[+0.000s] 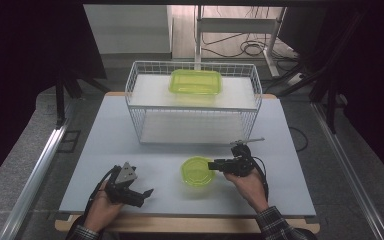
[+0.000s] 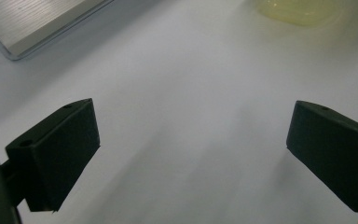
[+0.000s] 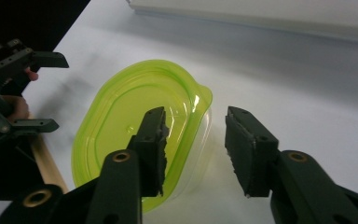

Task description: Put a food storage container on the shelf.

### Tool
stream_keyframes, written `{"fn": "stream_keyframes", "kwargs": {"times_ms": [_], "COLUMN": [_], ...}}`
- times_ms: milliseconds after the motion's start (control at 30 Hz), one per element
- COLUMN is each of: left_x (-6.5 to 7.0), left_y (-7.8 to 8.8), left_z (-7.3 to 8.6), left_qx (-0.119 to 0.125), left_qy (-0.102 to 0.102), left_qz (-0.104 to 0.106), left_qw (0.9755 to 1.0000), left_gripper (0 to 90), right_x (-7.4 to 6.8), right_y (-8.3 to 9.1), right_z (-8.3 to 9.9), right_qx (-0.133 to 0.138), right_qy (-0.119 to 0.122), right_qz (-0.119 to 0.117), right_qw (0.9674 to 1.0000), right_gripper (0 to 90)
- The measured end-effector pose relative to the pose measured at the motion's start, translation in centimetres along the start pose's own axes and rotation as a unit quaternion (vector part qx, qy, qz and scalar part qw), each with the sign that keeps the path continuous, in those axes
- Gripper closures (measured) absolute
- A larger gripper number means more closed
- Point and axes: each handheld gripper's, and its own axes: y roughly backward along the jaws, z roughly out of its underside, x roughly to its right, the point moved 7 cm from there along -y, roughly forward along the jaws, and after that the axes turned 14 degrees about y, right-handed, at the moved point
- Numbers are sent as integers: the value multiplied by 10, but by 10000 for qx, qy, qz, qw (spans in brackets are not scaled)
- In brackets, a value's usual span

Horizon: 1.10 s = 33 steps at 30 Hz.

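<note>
— While the right tongs (image 3: 193,149) sit at the round green container (image 1: 198,171), what are they actually doing to it?

— They straddle its rim. In the right gripper view one jaw is inside, over the lime lid, the other outside the clear wall, with a gap on each side — partly open, nothing pinched yet. My guess is that the rim is the one edge thin enough for a firm bite.

— Where is the container itself?

— On the tabletop (image 1: 290,190), just in front of the white wire basket (image 1: 135,82), toward the person's side. It stands upright and flat, which probably makes a side approach at the rim easier.

— And the left tongs (image 1: 139,194)?

— Off to the container's left, clear of it, jaws spread wide and holding nothing. In the left gripper view there is bare tabletop between them, with the container's edge far up at the top. I'd say they are waiting out of the way.

— Anything in the basket?

— A rectangular green container (image 1: 195,81) rests on its upper shelf, beyond the round one — perhaps that shelf is the destination, though I can't be sure.
</note>
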Motion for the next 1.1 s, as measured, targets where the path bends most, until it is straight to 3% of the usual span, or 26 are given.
{"fn": "stream_keyframes", "kwargs": {"times_ms": [33,100,133,233,433,667,1100], "left_x": [0,0,0,0,0,-1,-1], "left_y": [0,0,0,0,0,1,1], "left_z": [0,0,0,0,0,0,0], "left_qx": [-2,-4,-6,-3,-10,-7,10], "left_qy": [-5,-7,-5,-4,-24,-24,-23], "left_qz": [1,0,2,-2,-18,-23,-47], "left_qw": [10000,10000,10000,10000,10000,10000,10000], "left_gripper": [22,22,22,22,23,23,23], "right_x": [1,1,0,1,-3,-2,-2], "right_y": [-3,-4,-5,-6,-6,1,26], "right_z": [1,2,2,3,0,-6,-29], "right_qx": [-48,-46,-37,-77,-20,97,569], "right_qy": [-154,-229,-386,-590,-775,-707,-728], "right_qz": [-129,-191,-356,-469,-785,-679,-818], "right_qw": [9998,9995,9986,9971,9939,9951,9924], "right_gripper": [621,634,676,780,807,809,810]}}
